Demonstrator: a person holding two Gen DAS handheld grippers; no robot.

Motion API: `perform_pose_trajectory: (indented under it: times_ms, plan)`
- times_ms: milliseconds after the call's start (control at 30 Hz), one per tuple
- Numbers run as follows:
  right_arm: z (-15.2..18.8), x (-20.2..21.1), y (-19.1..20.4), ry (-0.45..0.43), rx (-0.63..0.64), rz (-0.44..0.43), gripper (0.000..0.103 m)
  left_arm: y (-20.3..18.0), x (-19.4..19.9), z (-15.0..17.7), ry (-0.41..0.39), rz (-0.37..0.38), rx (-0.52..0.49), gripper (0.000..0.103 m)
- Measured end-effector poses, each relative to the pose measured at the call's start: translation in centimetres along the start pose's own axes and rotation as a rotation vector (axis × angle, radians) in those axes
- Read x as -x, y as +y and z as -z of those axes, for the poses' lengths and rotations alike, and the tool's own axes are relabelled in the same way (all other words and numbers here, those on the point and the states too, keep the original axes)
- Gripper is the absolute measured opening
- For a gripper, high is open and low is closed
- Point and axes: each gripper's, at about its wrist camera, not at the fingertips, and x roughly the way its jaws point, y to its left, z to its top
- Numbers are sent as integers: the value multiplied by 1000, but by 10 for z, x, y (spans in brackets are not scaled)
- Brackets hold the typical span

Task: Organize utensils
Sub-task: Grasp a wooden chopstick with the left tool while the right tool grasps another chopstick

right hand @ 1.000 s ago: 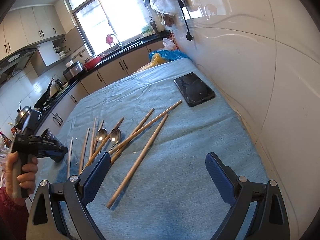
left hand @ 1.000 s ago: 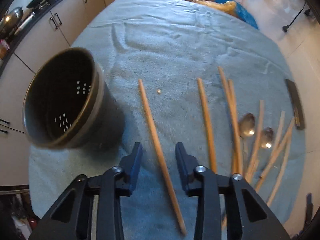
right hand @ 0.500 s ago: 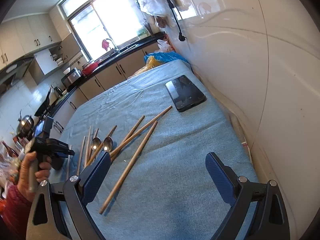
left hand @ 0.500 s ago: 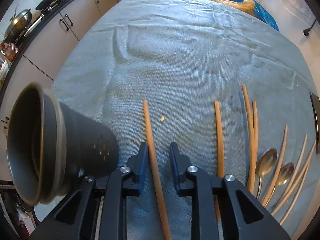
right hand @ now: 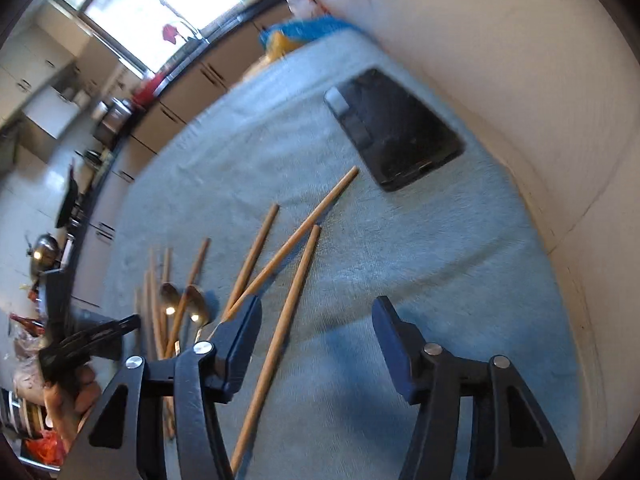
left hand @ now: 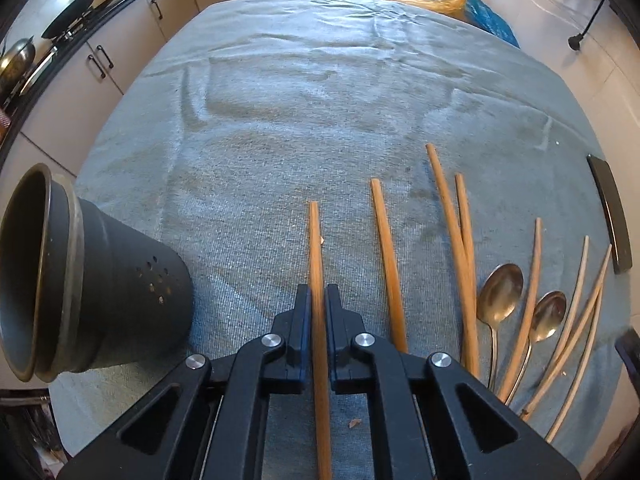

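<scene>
Left gripper (left hand: 318, 304) clamped on a long wooden chopstick (left hand: 316, 248) lying on the blue-grey cloth (left hand: 320, 92); right gripper (right hand: 316, 332) spread wide above another. Dark perforated cylindrical holder (left hand: 92, 280) stands left (interior not visible).

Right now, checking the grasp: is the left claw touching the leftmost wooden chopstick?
Touching: left wrist view shows left claw closed on leftmost wooden chopstick, no gap.
</scene>
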Motion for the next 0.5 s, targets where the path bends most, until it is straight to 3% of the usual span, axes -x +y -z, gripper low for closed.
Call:
perform_pose_trajectory:
  times_ms: [67,133,333,500]
  plan:
    - [-6,-14,8,17,24,49,60,0,2,-3,4,14,-2,7]
    - [-11,-29,17,48,51,84,47,2,6,-1,4,21,-8,7]
    - [-22,-50,42,64,171,241,41,1,-9,-12,-3,22,-37,7]
    - [-9,-59,69,84,347,354,13,-6,-4,-14,-27,15,-54,7]
